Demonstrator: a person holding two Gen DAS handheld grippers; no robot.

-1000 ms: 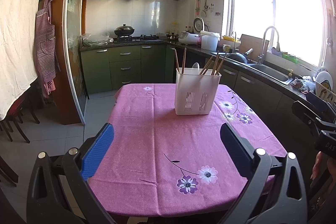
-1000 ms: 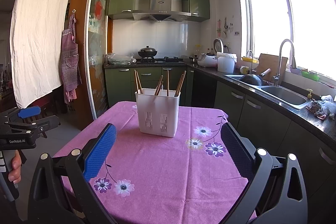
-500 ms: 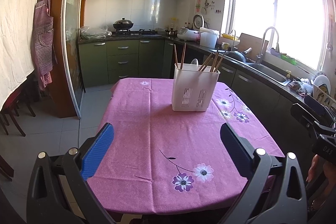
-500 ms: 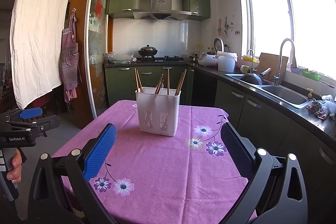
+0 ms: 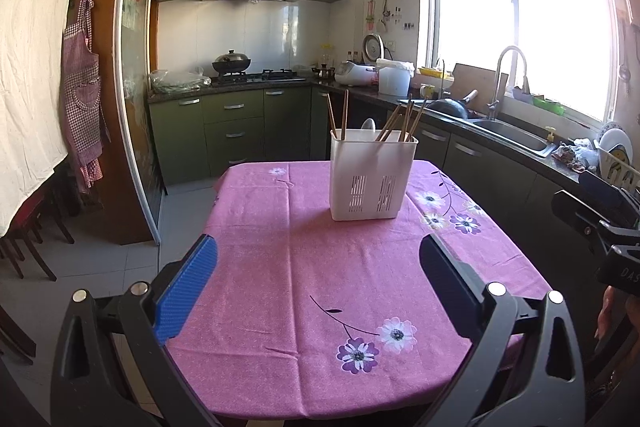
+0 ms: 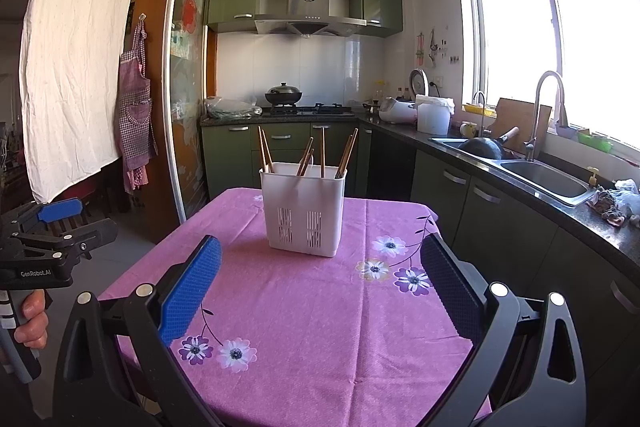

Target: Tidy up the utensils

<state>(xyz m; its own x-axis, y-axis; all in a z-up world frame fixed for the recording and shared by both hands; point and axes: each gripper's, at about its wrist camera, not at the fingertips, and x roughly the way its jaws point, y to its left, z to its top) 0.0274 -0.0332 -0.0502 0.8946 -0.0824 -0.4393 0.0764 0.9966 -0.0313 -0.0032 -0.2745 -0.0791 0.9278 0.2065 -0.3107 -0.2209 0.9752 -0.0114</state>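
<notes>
A white slotted utensil holder (image 5: pixel 372 175) (image 6: pixel 303 209) stands upright on the pink flowered tablecloth (image 5: pixel 320 267) (image 6: pixel 320 307). Several wooden chopsticks (image 5: pixel 400 121) (image 6: pixel 322 153) stick up out of it, and a white spoon tip (image 5: pixel 368 125) shows above its rim in the left wrist view. My left gripper (image 5: pixel 318 259) hovers open over the near part of the table, well short of the holder, with nothing between its fingers. My right gripper (image 6: pixel 320 263) is open too, empty, and also short of the holder.
The other hand-held gripper shows at the right edge of the left wrist view (image 5: pixel 600 227) and, with a hand on it, at the left edge of the right wrist view (image 6: pixel 44 247). Green cabinets (image 5: pixel 240 131), a counter with a sink (image 6: pixel 540 179) run behind and to the right. Tiled floor (image 5: pixel 100 251) lies left of the table.
The left wrist view dipped, then tilted back up, with the holder a little farther right in it now. The right gripper has barely moved. Both stay open.
</notes>
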